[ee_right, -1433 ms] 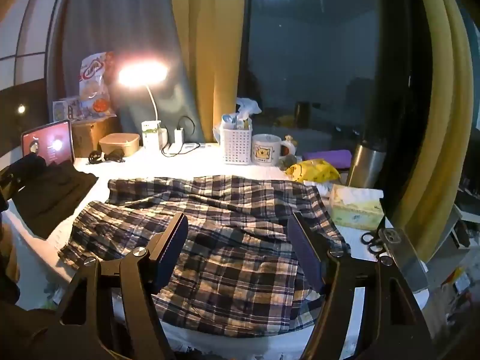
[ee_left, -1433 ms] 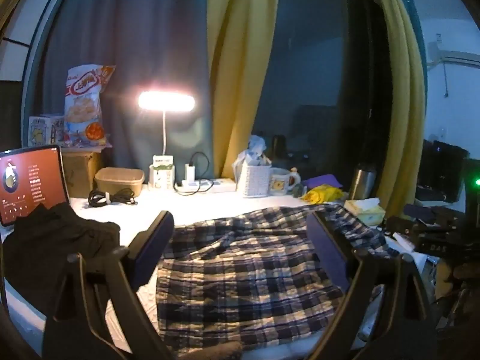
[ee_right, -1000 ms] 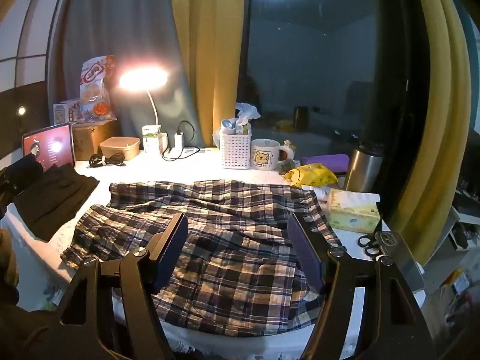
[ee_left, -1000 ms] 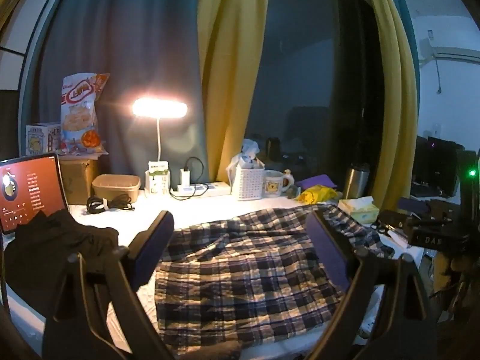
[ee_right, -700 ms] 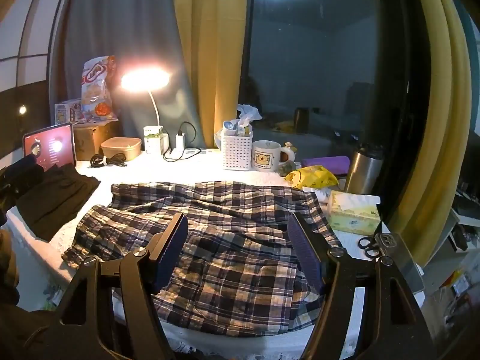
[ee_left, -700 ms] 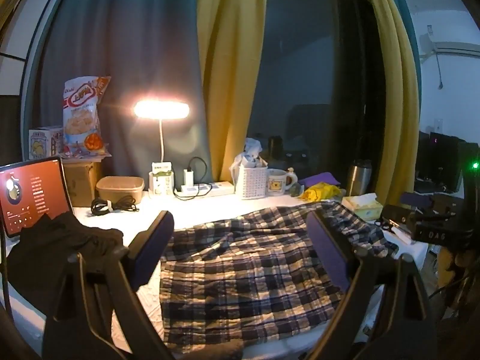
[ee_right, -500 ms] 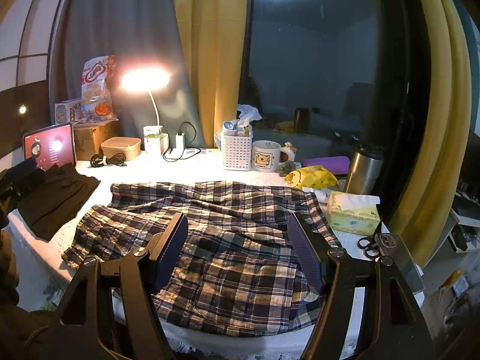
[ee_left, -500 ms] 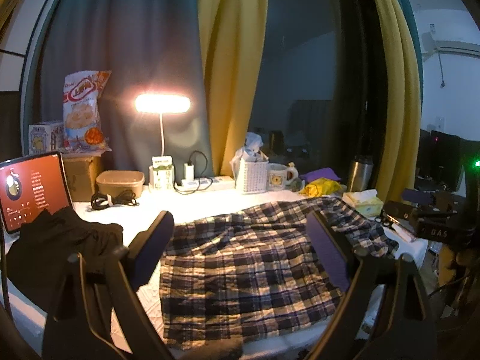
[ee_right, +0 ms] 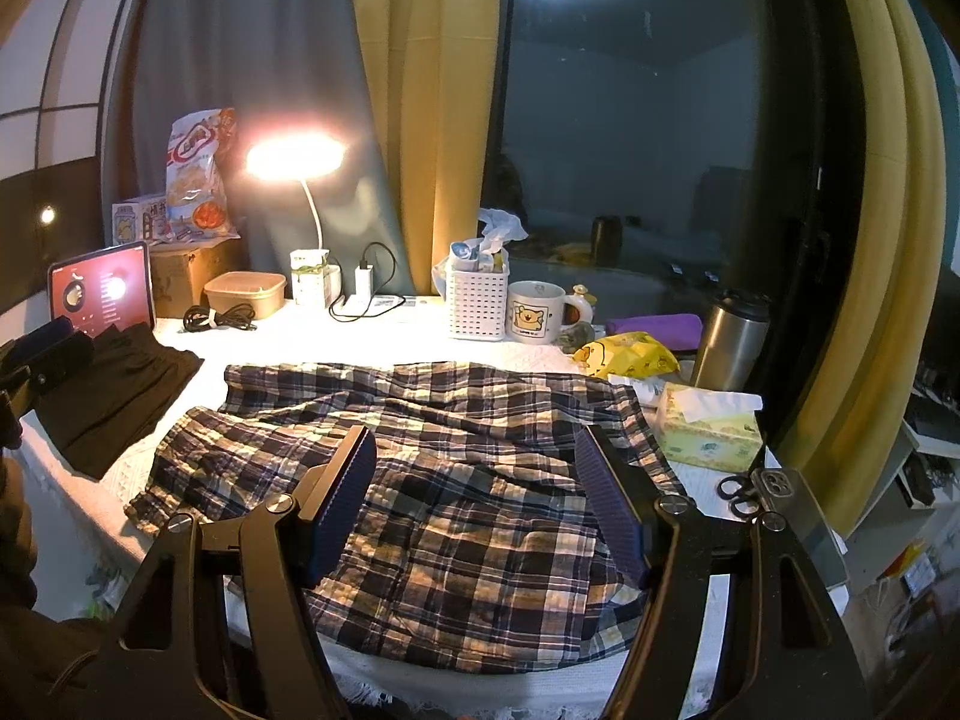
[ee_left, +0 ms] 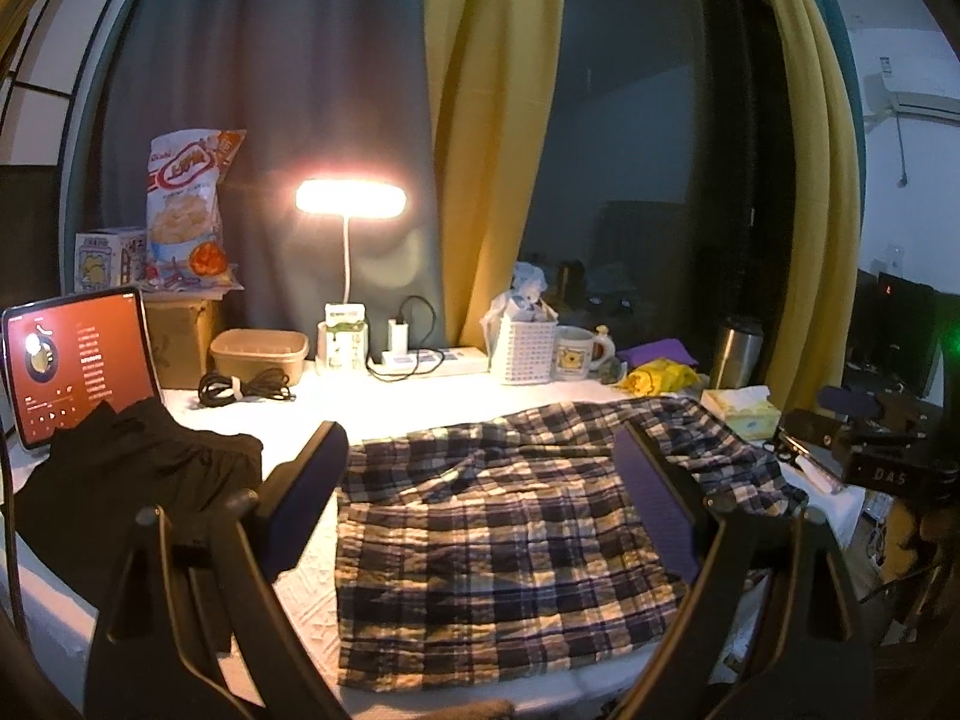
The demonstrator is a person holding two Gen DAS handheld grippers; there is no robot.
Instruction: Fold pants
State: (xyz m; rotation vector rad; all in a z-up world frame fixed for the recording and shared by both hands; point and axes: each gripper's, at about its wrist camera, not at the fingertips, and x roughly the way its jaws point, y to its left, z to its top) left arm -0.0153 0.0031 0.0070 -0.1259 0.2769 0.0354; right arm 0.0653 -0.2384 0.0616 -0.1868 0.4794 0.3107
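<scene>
Plaid pants (ee_left: 504,546) lie spread flat across the white table cover (ee_left: 312,594), waist end near me in the left wrist view. They also show in the right wrist view (ee_right: 456,480). My left gripper (ee_left: 483,492) is open and empty, held above the near part of the pants. My right gripper (ee_right: 477,498) is open and empty, above the pants' near edge. Neither touches the cloth.
A black garment (ee_left: 126,480) lies at the left by a lit tablet (ee_left: 72,360). At the back stand a lamp (ee_left: 351,204), a white basket (ee_right: 477,306), a mug (ee_right: 534,312) and a steel flask (ee_right: 729,339). A tissue box (ee_right: 708,432), scissors (ee_right: 738,489) and a phone sit at the right.
Both grippers stay open and empty. The left view has shifted slightly; the pants lie in the same place.
</scene>
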